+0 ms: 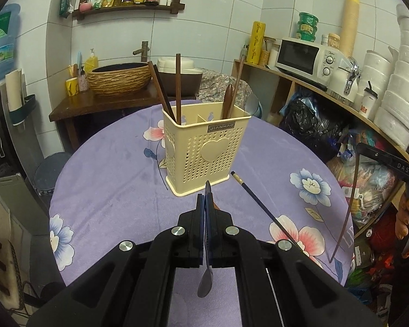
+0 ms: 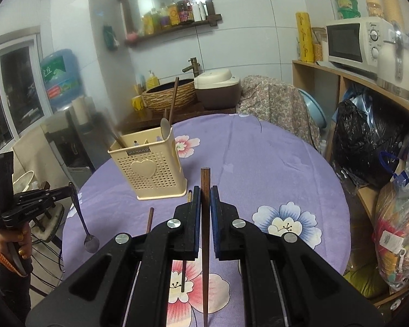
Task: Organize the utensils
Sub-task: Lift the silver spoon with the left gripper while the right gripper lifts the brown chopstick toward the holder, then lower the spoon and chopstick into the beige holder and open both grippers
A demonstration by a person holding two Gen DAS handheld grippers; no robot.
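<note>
A cream perforated utensil holder [image 1: 204, 150] stands on the purple flowered tablecloth [image 1: 109, 185]; it also shows in the right wrist view [image 2: 150, 169]. It holds brown chopsticks [image 1: 178, 87] and a wooden spoon [image 1: 227, 100]. My left gripper [image 1: 205, 199] is shut on a metal spoon [image 1: 205, 283], bowl hanging down, just in front of the holder; the spoon also shows in the right wrist view [image 2: 81, 218]. My right gripper [image 2: 205, 193] is shut on a brown chopstick [image 2: 205, 218], held above the table right of the holder. A dark chopstick [image 1: 261, 207] lies on the cloth.
A second loose chopstick [image 2: 149, 219] lies on the cloth near my right gripper. A basin sink [image 1: 120, 77] and rice cooker [image 2: 218, 90] stand behind the table. A shelf with a microwave [image 1: 300, 57] and bags [image 1: 310, 125] is at the right.
</note>
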